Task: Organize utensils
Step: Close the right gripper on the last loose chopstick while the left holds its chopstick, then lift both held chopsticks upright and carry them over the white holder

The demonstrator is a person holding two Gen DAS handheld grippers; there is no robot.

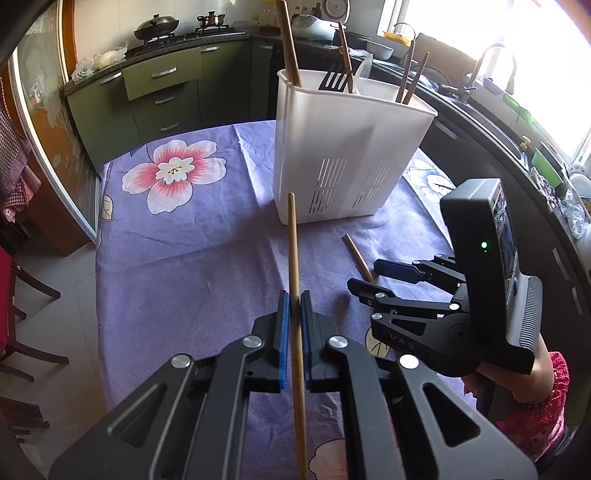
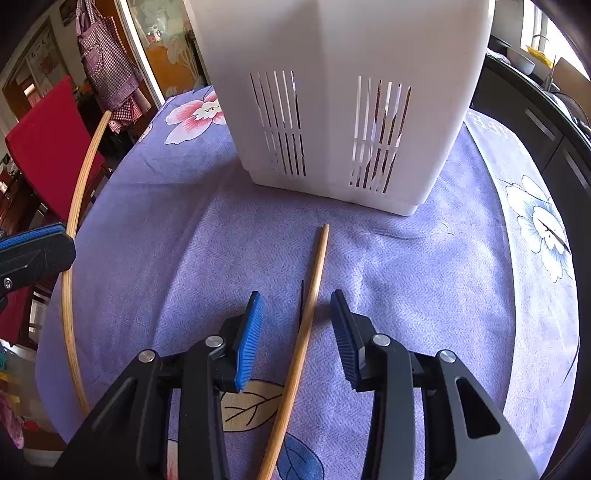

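We see a slim, pale wooden chopstick (image 1: 295, 280) pinched between the blue pads (image 1: 283, 347) of the left gripper (image 1: 294, 295), lifted off the table and pointing up toward the white utensil holder (image 1: 343, 155); in the right wrist view the same stick (image 2: 79, 229) shows as a long curved line at the left edge. A second chopstick (image 2: 306, 325) of the same light wood lies flat on the purple flowered tablecloth (image 2: 443, 277), its far tip near the holder's base (image 2: 332, 110) but not touching it. Our right gripper (image 2: 297, 325) hangs low over this stick with its fingers spread wide, one pad (image 2: 249, 343) on either side and neither touching the wood. From the left wrist view the right gripper (image 1: 364, 275) sits to the right, just in front of the holder, with the lying chopstick (image 1: 358, 260) passing under its tips. The holder is a tall slotted tub split into compartments, already containing dark chopsticks (image 1: 290, 44), more brown sticks (image 1: 408, 79) and a black fork (image 1: 332, 79). Behind the table we see green kitchen cabinets (image 1: 162, 96) and a wok (image 1: 155, 27) on the stove.
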